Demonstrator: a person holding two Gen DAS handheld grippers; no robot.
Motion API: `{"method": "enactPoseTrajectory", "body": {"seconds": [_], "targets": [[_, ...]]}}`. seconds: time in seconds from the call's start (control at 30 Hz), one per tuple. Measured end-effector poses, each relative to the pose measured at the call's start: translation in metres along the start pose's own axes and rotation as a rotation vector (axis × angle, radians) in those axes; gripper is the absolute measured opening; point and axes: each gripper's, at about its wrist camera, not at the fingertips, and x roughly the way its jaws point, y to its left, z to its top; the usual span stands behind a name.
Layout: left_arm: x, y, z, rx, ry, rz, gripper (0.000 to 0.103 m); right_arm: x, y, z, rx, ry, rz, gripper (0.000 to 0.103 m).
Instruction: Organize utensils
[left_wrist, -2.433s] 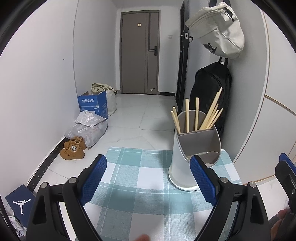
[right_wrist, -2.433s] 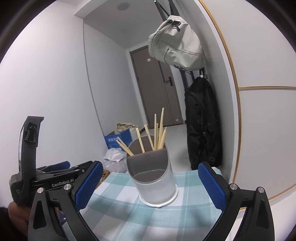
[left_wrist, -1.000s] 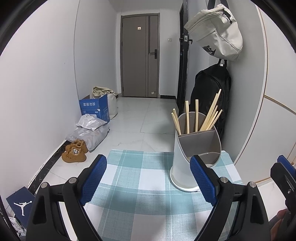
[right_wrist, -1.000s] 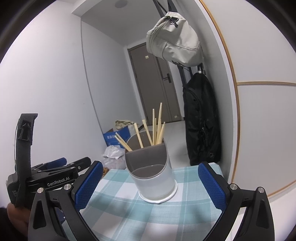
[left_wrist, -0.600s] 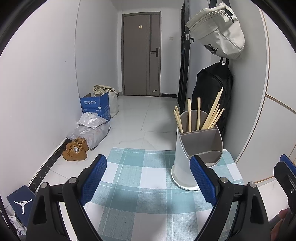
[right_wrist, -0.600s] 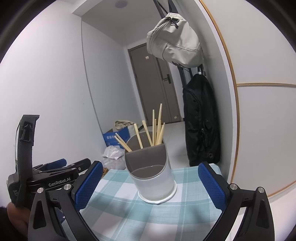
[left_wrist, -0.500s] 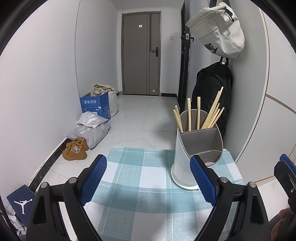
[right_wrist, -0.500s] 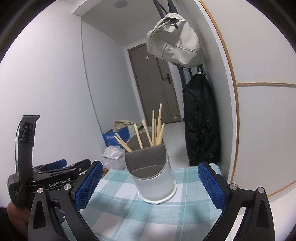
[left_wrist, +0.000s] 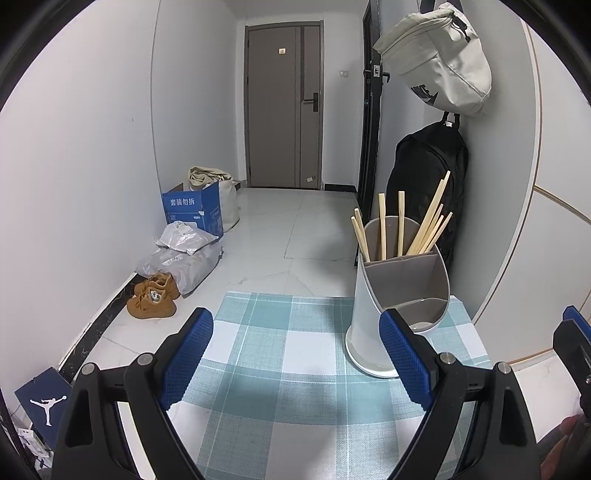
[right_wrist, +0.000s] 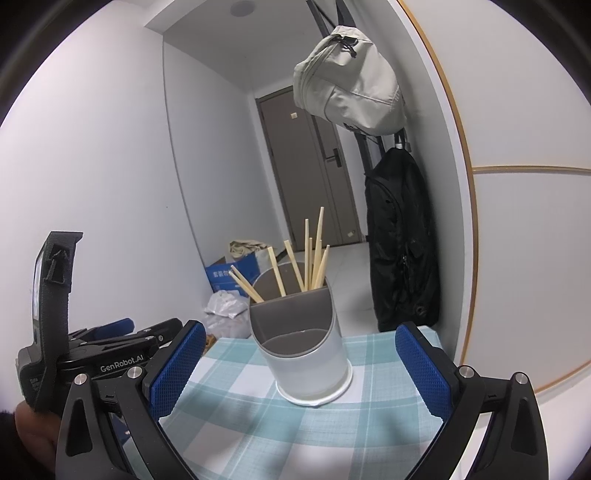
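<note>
Chopsticks (left_wrist: 424, 225) stand in a holder (left_wrist: 391, 302) on a checked tablecloth (left_wrist: 295, 369) facing a hallway door (left_wrist: 284, 107); both claws gape wide, empty.

Teal-and-white checked tablecloth (left_wrist: 295, 369); white utensil holder (left_wrist: 373, 295) with grey insert; pale wooden chopsticks (left_wrist: 428, 221); blue cross-hatched gripper pads (left_wrist: 186, 358).

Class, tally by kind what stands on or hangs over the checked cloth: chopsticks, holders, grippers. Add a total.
Chopsticks: 8
Holder: 1
Grippers: 2 (left gripper, right gripper)
Total: 11
</note>
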Motion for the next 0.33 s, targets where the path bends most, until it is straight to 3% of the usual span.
{"method": "enactPoseTrajectory", "body": {"seconds": [0.33], "targets": [[0.0026, -0.0003, -0.0007, -0.001, 0.026, -0.024, 0.089, 0.0001, 0.0002, 0.0001, 0.0, 0.0, 0.0, 0.103]]}}
